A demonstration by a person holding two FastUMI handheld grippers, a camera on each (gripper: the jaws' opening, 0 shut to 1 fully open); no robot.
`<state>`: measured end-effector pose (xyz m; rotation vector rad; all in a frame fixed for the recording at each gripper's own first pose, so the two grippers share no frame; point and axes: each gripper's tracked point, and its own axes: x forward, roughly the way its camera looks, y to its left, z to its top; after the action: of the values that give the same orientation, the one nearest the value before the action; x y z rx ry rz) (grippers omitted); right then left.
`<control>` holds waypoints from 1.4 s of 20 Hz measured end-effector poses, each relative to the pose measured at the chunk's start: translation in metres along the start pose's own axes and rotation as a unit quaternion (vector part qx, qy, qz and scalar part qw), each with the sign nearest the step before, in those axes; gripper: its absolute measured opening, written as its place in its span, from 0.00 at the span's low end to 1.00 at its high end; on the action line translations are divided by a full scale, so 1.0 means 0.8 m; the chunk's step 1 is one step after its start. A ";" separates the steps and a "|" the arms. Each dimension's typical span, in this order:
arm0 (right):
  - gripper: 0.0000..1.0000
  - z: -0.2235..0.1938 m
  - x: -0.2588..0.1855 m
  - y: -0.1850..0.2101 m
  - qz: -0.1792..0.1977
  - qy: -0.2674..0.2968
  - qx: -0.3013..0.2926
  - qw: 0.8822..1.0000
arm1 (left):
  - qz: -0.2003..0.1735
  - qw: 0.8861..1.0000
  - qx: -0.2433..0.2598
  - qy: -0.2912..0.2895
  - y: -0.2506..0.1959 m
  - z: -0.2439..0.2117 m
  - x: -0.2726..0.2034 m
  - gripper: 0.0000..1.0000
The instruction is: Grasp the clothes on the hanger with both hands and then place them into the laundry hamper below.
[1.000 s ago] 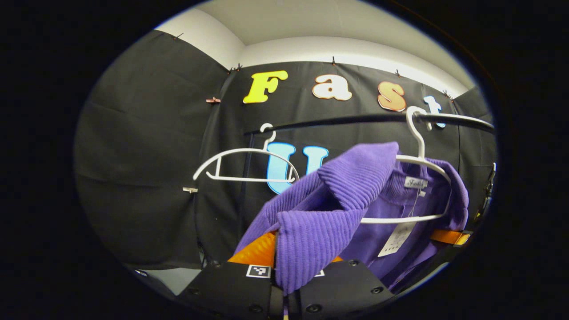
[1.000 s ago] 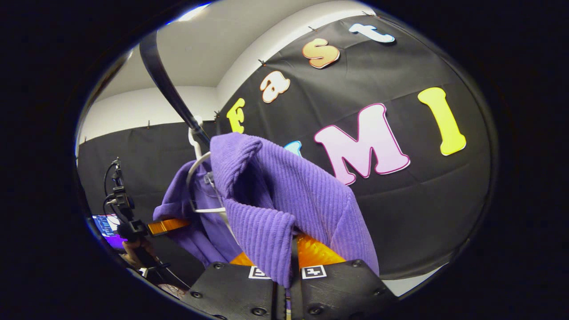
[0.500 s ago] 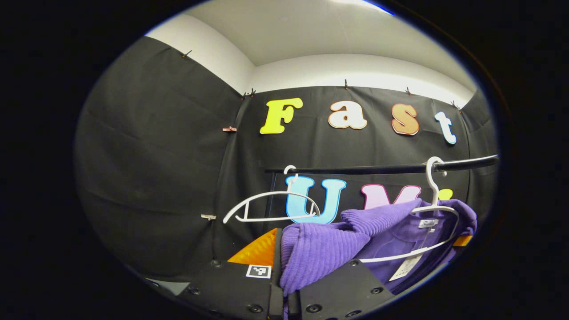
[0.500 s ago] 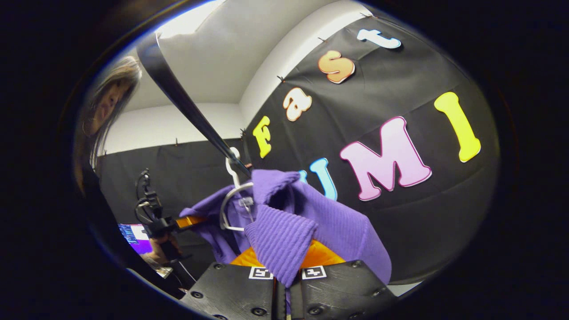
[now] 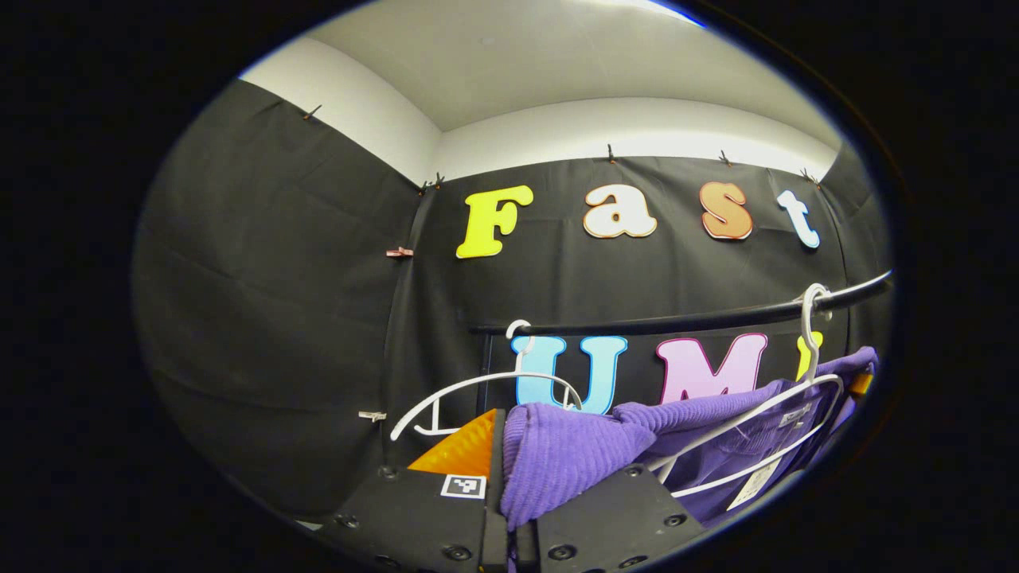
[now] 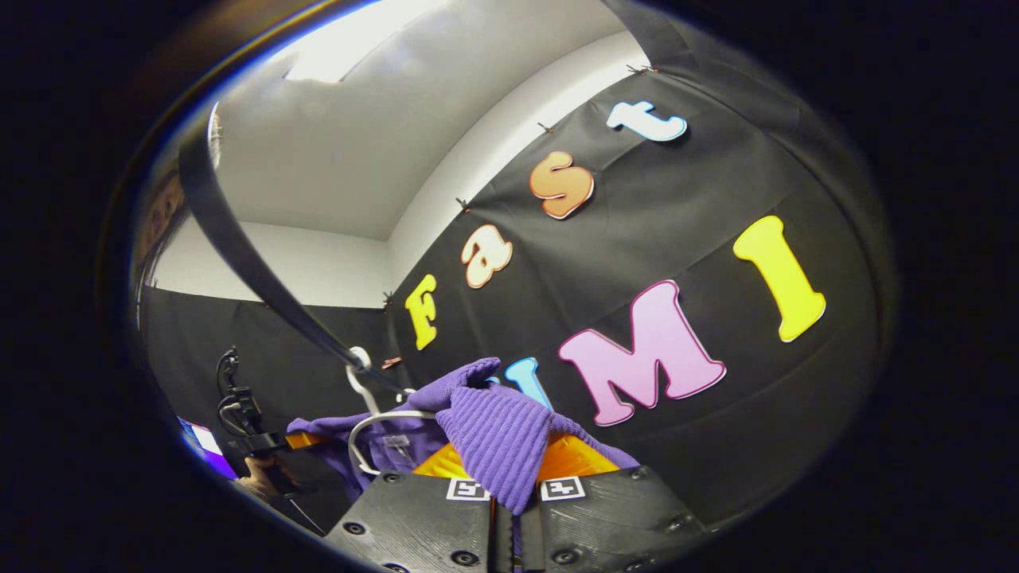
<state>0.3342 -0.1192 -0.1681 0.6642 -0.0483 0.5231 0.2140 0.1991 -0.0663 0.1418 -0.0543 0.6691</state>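
Purple ribbed garment (image 5: 557,454) is pinched in both grippers: left gripper (image 5: 513,509) and right gripper (image 6: 505,497) each have their fingers closed on a fold of it. It is mostly pulled off the white hanger (image 5: 748,422), which hangs on the black rail (image 5: 677,318). I judge the grasp done; lowering into the hamper remains.

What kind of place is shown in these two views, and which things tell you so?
Probably a small recording booth set up as a clothes-hanging corner: black cloth pinned over white walls, a dark clothes rail bearing an empty white hanger, and a purple ribbed garment on a second hanger.
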 end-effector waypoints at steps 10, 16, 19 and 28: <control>0.13 -0.014 0.023 -0.049 -0.069 0.021 0.010 0.997 | -0.033 0.997 -0.019 0.064 -0.002 -0.106 0.051 0.07; 0.13 -0.069 0.006 -0.068 -0.091 0.085 -0.007 0.992 | -0.013 0.989 -0.066 0.131 -0.001 -0.199 0.027 0.08; 0.13 -0.098 -0.016 -0.096 -0.124 0.118 -0.010 0.985 | -0.027 0.983 -0.059 0.172 -0.024 -0.237 -0.006 0.08; 0.13 -0.233 -0.082 -0.083 -0.143 0.259 -0.007 0.955 | -0.095 0.951 -0.073 0.286 -0.117 -0.324 -0.096 0.07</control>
<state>0.2867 -0.0811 -0.3675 0.4920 0.5307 0.4029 0.2132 0.1181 -0.3409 -0.1925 0.4619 0.4915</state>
